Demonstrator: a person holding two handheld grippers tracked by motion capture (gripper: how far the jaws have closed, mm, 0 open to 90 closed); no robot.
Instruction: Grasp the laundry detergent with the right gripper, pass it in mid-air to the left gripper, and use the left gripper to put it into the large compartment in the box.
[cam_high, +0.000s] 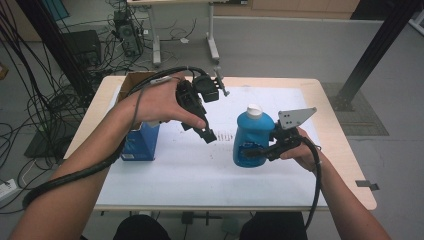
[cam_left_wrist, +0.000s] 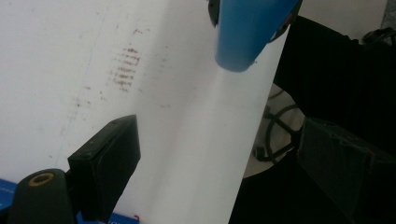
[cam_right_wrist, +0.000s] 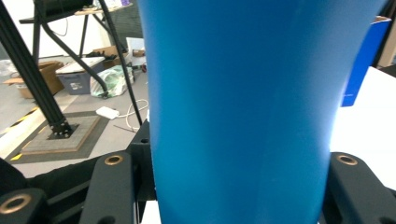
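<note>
Bottle (cam_high: 252, 137): blue plastic, white cap on top, at centre right of the high view, above the white sheet; in the left gripper view its rounded lower end hangs at top centre (cam_left_wrist: 247, 32); in the right gripper view its blue wall spans the middle (cam_right_wrist: 238, 112).
Bottle axis: long axis close to upright in the high view, cap uppermost, base toward the table; whether the base touches the sheet cannot be told.
Right gripper (cam_high: 260, 150): at right of centre in the high view, jaws pinching the bottle low on its body, one black jaw on each side of it in the right gripper view.
Left gripper (cam_high: 207, 132): at upper centre of the high view, jaws spread wide, nothing between them, clear of the bottle and pointing down toward the sheet.
Box (cam_high: 142, 135): blue carton with brown flaps open, at left of centre, beside the left hand (cam_high: 162, 105); contents hidden.
Sheet (cam_high: 200, 170): white, covering the tabletop, with a patch of brownish marks near the middle (cam_left_wrist: 125, 70).
Table (cam_high: 350, 165): light wood edge showing around the sheet.
</note>
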